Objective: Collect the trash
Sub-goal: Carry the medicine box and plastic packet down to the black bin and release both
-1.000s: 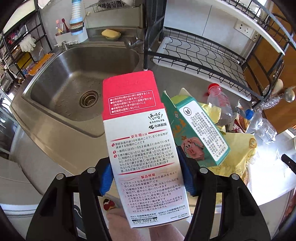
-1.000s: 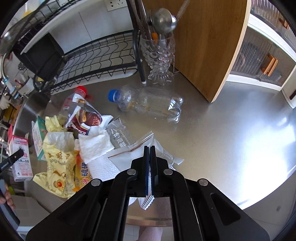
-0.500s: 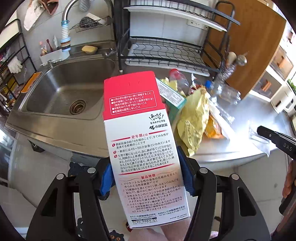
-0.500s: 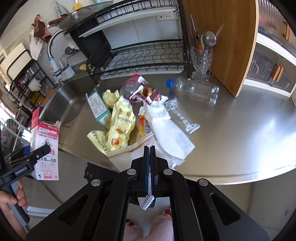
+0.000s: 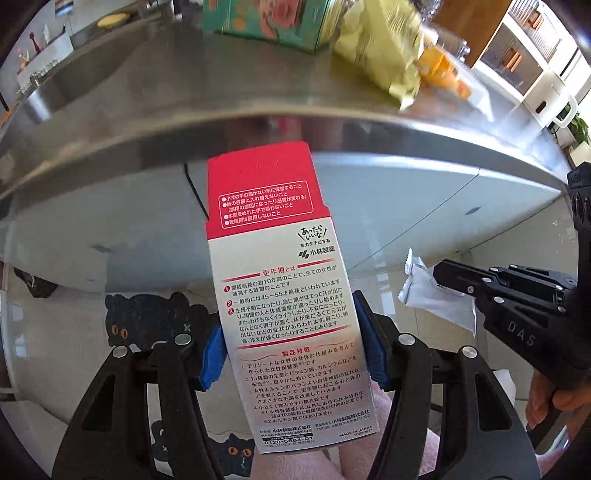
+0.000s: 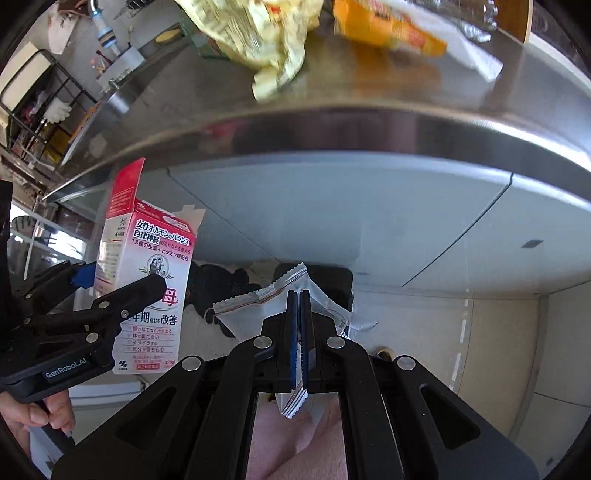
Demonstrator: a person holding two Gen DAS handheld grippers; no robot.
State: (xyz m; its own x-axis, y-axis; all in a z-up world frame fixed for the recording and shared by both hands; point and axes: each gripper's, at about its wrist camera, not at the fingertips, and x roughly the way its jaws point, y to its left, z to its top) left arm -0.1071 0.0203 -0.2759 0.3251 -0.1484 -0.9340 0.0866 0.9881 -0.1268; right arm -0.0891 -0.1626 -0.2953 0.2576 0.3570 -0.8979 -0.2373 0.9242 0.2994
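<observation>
My left claw [image 5: 291, 345] is clamped on a red-and-white medicine carton [image 5: 284, 295] printed in Japanese, blue pads [image 5: 371, 347] pressing its two narrow sides, the red end pointing up and away from me. My right claw [image 6: 300, 332] is pinched tight on a clear plastic sachet [image 6: 258, 299] with zigzag-cut edges; one corner sticks out behind the pads, the rest fans out in front. Both pieces of trash hang in the air below the front edge of the steel tabletop [image 5: 258, 92], not resting on anything.

From the left camera the sachet [image 5: 432, 295] and the right claw [image 5: 458, 282] show to the right of the carton, near it but apart. From the right camera the carton [image 6: 147, 280] and the left claw [image 6: 122, 284] sit to the left, with a hand [image 6: 40, 413] gripping that handle.

Up on the tabletop more trash lies near the edge: a green carton [image 5: 273, 22], a crumpled yellow wrapper [image 5: 384, 48] with one end drooping toward the rim, an orange packet [image 6: 388, 26] and a white paper napkin [image 6: 469, 51] beside it. All of it is blurred.

Straight ahead stands the grey cabinet front [image 5: 388, 206] under the tabletop. Below lies a mat printed with black cats [image 5: 147, 321] on pale floor tiles [image 6: 498, 350]. Pink fabric [image 6: 295, 443] shows between the claw arms.
</observation>
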